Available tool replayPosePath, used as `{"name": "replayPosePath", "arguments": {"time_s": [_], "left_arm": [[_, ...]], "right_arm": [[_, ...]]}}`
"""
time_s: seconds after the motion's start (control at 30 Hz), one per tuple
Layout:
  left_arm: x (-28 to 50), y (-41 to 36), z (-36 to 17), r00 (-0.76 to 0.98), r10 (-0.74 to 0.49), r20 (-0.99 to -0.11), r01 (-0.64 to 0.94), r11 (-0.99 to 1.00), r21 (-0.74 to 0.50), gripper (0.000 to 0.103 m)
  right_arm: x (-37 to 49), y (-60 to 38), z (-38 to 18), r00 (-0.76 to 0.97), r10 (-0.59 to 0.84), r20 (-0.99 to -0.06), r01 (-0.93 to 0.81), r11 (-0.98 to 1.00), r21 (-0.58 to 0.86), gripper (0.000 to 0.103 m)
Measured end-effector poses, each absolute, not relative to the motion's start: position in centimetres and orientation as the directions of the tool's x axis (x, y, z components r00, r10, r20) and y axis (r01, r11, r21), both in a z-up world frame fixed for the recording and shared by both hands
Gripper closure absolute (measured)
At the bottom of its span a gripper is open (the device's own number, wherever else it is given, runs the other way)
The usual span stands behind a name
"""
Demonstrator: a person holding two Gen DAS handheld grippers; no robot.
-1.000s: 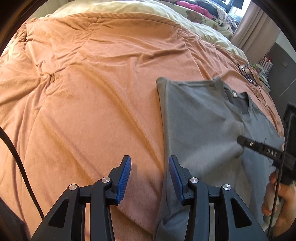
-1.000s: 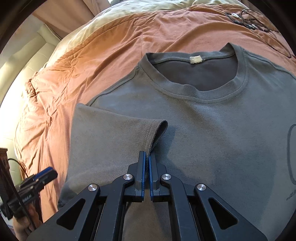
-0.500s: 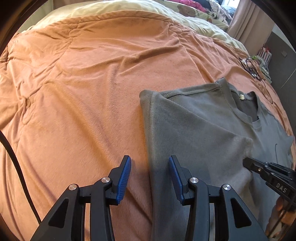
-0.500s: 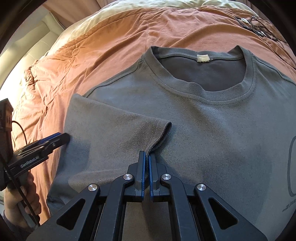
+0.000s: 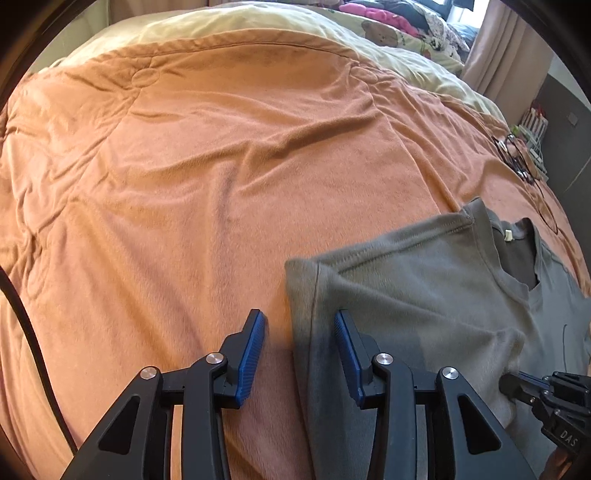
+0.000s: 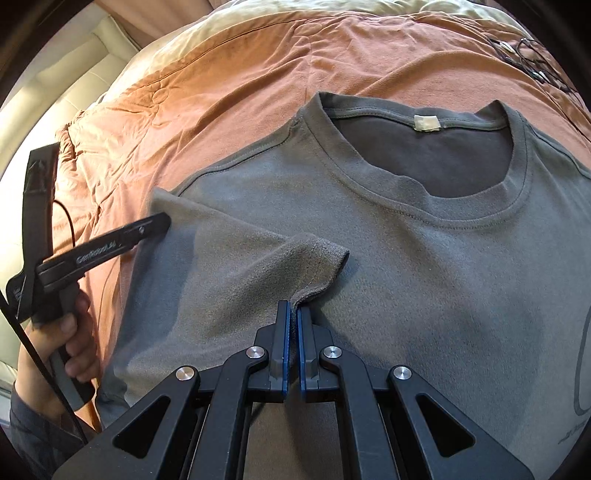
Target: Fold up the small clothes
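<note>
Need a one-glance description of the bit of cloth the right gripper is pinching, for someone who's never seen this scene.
An orange blanket covers the bed, and a grey T-shirt lies flat on it, collar away from the camera. One short sleeve is folded inward across the chest. The right gripper is shut on that sleeve's stitched hem, the only raised, doubled edge on the shirt.

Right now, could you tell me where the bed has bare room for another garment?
The orange blanket is bare from the grey T-shirt across to the cream bedding. Crowded: tangled cables beyond the collar.
</note>
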State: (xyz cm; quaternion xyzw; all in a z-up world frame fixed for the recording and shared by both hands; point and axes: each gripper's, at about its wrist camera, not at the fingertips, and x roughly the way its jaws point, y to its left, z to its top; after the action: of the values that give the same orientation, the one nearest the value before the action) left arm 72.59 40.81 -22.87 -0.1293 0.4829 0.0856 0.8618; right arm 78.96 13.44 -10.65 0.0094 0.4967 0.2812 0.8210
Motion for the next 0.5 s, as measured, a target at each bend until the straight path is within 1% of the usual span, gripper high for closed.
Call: {"name": "replayPosePath", "arguments": {"time_s": [0.07,0.13,0.2,0.43,0.47,0.5], "left_arm": [[73.1,41.3,-22.9,0.518,0.009,-0.855,-0.273,0.949,-0.156,0.087],[73.1,41.5,-22.6,0.535,0.012,-0.845,-0.275,0.948,-0.160,0.093],[73.1,41.6,-22.5,0.536,0.047,-0.843,-0.290,0.948,-0.131,0.095],[73.0,42.4,-23.2,0.540,0.079,-0.838,-0.321,0.940,-0.118,0.095],[73.1,42.4,-23.4,0.539,0.084,-0.838,-0.328,0.938,-0.117,0.095],[73.1,42.4,-23.5,0.537,0.088,-0.839,-0.330,0.937,-0.113,0.091]], "right_arm": [[79.2,13.5,-10.7,0.346,0.479,-0.807,-0.453,0.838,0.304,0.103],[79.3,13.7,-10.8,0.344,0.485,-0.804,-0.455,0.835,0.309,0.103],[79.4,13.9,-10.9,0.346,0.485,-0.803,-0.459,0.834,0.305,0.103],[79.7,14.6,-11.2,0.372,0.477,-0.796,-0.459,0.840,0.289,0.103],[79.8,14.7,-11.3,0.373,0.477,-0.796,-0.459,0.840,0.288,0.103],[79.9,14.7,-11.3,0.375,0.479,-0.794,-0.460,0.840,0.289,0.103]]}}
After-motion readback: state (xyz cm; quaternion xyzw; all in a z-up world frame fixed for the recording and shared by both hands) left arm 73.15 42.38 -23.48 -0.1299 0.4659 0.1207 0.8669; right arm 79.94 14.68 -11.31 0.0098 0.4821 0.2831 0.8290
